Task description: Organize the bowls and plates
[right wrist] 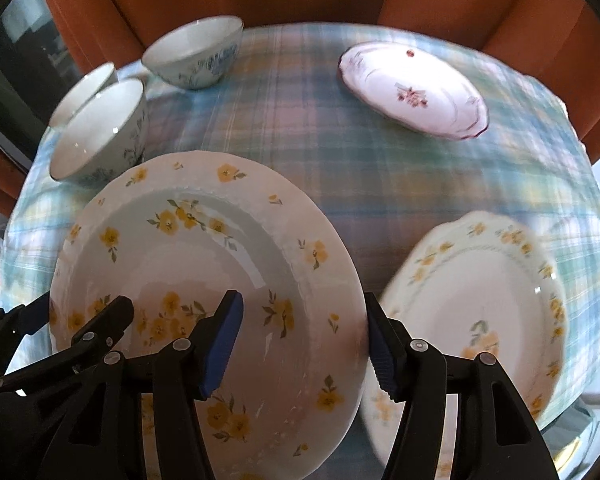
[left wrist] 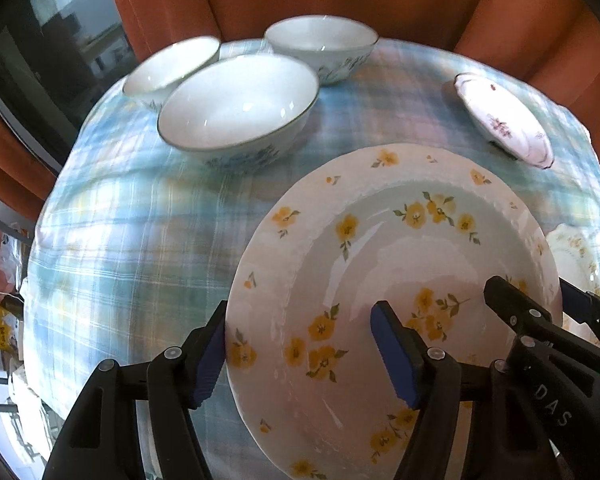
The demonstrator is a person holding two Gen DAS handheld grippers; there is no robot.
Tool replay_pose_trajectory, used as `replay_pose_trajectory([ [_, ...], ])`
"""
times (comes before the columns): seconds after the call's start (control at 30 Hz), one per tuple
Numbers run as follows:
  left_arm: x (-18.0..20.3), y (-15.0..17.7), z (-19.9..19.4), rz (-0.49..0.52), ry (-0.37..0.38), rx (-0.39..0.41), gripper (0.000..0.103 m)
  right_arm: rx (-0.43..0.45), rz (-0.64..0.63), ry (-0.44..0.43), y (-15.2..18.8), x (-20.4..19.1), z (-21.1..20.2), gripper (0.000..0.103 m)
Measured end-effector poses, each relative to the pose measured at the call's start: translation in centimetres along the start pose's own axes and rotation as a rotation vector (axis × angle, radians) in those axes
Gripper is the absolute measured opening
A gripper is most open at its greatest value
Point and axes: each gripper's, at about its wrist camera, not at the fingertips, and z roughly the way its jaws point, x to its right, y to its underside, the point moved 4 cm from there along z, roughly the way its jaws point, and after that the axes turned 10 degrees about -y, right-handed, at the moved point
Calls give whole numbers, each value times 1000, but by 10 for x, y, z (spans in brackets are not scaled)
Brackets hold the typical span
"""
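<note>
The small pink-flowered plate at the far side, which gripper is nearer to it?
Right. The right gripper straddles the yellow-flowered plate rim facing the pink-flowered plate; the left gripper straddles the opposite rim, farther off.

Both tilted steeply down, the left gripper (left wrist: 300,354) and right gripper (right wrist: 304,342) each clamp opposite rims of one plate (left wrist: 380,280).

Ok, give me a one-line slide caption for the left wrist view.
Both grippers, left and right, straddle opposite rims of the yellow-flowered plate above a plaid tablecloth.
</note>
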Motion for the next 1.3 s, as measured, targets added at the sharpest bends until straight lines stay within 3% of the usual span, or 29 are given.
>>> replay_pose_trajectory([
  [0.47,67,14,-49,9,-1,85,70,100,8,-17,5,65,-57,64],
  [1.3,220,20,-74,81,73,104,71,165,79,53,32,218,-103,64],
])
